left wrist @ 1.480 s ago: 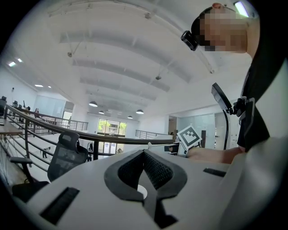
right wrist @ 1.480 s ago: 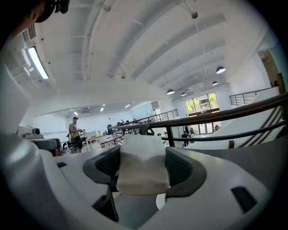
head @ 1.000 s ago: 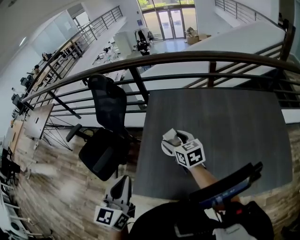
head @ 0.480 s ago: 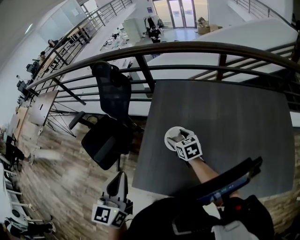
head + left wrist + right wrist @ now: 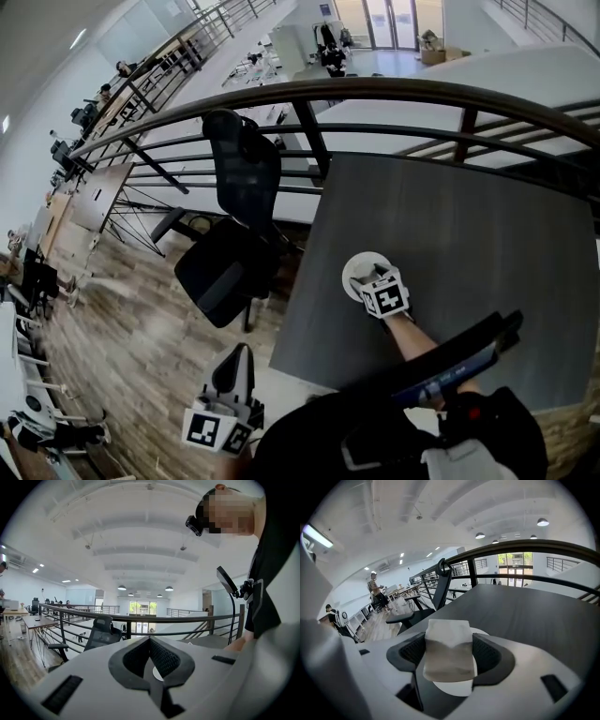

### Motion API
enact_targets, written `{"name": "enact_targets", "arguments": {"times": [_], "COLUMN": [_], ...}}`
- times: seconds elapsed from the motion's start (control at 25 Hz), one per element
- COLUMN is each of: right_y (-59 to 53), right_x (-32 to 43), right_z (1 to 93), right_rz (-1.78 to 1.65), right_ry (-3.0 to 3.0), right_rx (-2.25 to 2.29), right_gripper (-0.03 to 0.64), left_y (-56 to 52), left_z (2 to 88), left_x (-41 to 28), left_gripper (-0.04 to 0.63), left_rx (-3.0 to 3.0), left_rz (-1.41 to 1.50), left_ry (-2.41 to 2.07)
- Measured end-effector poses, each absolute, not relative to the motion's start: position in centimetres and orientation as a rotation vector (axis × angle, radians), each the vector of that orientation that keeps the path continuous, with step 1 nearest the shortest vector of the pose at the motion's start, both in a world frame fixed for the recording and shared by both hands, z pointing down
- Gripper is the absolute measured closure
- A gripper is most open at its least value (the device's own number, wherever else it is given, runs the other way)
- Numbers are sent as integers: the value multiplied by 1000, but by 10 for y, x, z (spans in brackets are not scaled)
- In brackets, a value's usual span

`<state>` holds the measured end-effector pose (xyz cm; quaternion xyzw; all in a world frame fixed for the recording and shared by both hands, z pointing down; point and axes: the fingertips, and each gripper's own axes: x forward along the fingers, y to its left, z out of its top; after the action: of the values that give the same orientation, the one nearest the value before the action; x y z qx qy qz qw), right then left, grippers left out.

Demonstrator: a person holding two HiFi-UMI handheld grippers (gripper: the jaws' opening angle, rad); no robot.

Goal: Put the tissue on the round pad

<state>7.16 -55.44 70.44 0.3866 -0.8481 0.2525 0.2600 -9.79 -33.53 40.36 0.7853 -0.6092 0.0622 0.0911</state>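
In the right gripper view a folded white tissue (image 5: 447, 653) sits between the jaws of my right gripper (image 5: 449, 644), which is shut on it. The white round pad (image 5: 452, 687) lies directly beneath the tissue. In the head view the round pad (image 5: 354, 267) rests on the dark grey table (image 5: 469, 225) near its left edge, and the right gripper (image 5: 373, 279) partly covers it. My left gripper (image 5: 238, 354) hangs off the table at the lower left. Its jaws meet at the tips with nothing between them in the left gripper view (image 5: 150, 641).
A black office chair (image 5: 234, 234) stands just left of the table on the wooden floor. A dark curved railing (image 5: 422, 91) runs behind the table's far edge. A dark device on a mount (image 5: 459, 366) juts out at my chest over the near edge.
The head view has shifted left, showing more floor. My right gripper stays over the round pad with the tissue in it. The left gripper has barely moved.
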Motion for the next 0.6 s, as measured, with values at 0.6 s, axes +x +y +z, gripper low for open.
{"name": "enact_targets", "arguments": {"times": [0.6], "right_y": [-552], "right_x": [66], "right_z": [767], "right_rz": [677], "right_ry": [-2145], "right_rx": [950], "right_gripper": [299], "left_y": [-329], "left_z": [405], "left_x": [-106], "left_gripper": [592], "left_rx": [2263], "left_rz": [205], "left_ry": [-1845]}}
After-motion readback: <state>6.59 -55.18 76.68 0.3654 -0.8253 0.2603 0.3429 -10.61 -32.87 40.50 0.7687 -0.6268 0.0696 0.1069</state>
